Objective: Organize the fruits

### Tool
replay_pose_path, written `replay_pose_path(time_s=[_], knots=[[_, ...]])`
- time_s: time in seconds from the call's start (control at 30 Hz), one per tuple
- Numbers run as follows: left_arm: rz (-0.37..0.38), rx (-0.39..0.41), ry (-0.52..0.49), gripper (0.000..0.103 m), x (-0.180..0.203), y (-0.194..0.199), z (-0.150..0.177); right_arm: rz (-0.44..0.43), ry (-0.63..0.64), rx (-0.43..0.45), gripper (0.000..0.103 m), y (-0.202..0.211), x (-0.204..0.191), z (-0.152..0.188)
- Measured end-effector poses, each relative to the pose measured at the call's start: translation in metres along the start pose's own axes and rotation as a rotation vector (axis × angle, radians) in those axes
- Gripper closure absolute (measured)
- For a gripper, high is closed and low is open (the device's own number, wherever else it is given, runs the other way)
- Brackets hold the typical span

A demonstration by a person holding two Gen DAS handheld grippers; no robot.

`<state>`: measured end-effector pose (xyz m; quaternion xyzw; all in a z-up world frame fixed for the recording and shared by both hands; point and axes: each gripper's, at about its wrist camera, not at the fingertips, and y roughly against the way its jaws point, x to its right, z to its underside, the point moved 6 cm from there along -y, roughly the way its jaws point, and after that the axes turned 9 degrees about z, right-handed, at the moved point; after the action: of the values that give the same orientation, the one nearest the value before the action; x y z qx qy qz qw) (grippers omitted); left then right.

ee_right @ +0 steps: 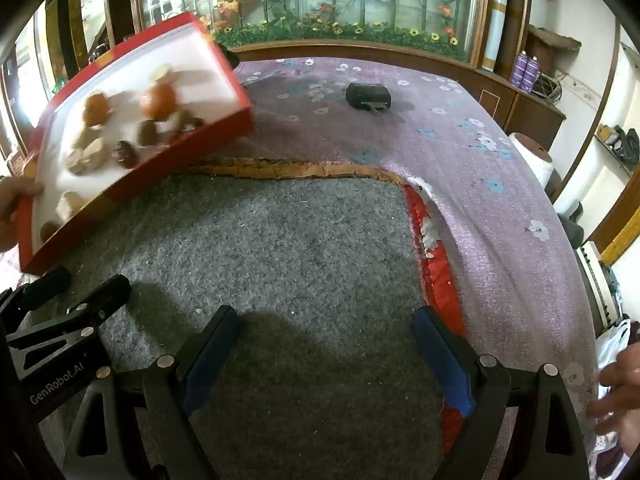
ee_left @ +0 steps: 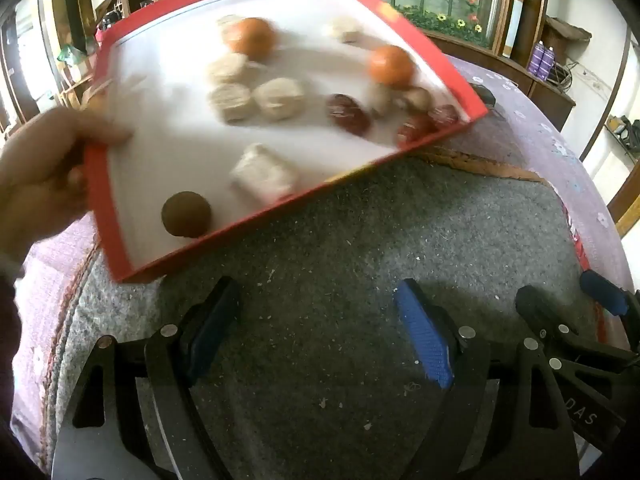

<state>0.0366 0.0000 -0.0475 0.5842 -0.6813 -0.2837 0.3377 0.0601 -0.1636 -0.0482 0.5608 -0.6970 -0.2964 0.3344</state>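
Red tray: a shallow red-rimmed tray (ee_left: 100, 200) with a white floor is tilted above the grey mat (ee_left: 360, 240), its far-left side high and its near-right edge dipping toward the mat. A bare hand (ee_left: 44, 172) grips its left rim; that hand is not one of my tools.
Fruit on it: two oranges (ee_left: 250, 38), several dark red fruits (ee_left: 348, 114), pale wrapped pieces (ee_left: 264, 174) and one brown ball (ee_left: 186, 214). All are blurred, so I judge they are sliding or the tray is moving.
Tray's long axis: it runs from near-left to far-right across my left camera, with the low long edge facing me.
My left gripper (ee_left: 320, 332): fingers spread wide, nothing between them, pointing down at bare mat just below the tray's low edge.
My right gripper (ee_right: 328, 348): also spread wide and empty, over the mat, with the tray up and well off to its left.
Nearer tool: the left, clearly. The tray's low edge lies just ahead of and above its fingertips; the right would have to cross over the left gripper's body to reach it.
Direction of the fruit: ahead and to the left of both tools, none yet on the mat.
Next move, as I judge it: wait for the fruit to settle, then reach with the left.
Risk: round oranges may roll toward the mat's orange-trimmed far edge (ee_right: 280, 170).
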Motion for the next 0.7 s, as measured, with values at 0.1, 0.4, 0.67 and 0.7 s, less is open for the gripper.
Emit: replay_pose_path(time_s=[0.1, 0.4, 0.67, 0.7], knots=[[0.000, -0.001, -0.001, 0.021, 0.0000, 0.0000, 0.0001, 0.002, 0.001, 0.002, 0.014, 0.0003, -0.0006, 0.0002], [0.000, -0.001, 0.000, 0.021, 0.0000, 0.0000, 0.0001, 0.002, 0.001, 0.002, 0.014, -0.0005, -0.0010, -0.0017], [0.000, -0.001, 0.000, 0.021, 0.0000, 0.0000, 0.0001, 0.002, 0.001, 0.002, 0.014, -0.0010, -0.0006, -0.0019], [0.000, -0.001, 0.000, 0.021, 0.0000, 0.0000, 0.0001, 0.002, 0.001, 0.002, 0.014, -0.0010, -0.0005, -0.0018]])
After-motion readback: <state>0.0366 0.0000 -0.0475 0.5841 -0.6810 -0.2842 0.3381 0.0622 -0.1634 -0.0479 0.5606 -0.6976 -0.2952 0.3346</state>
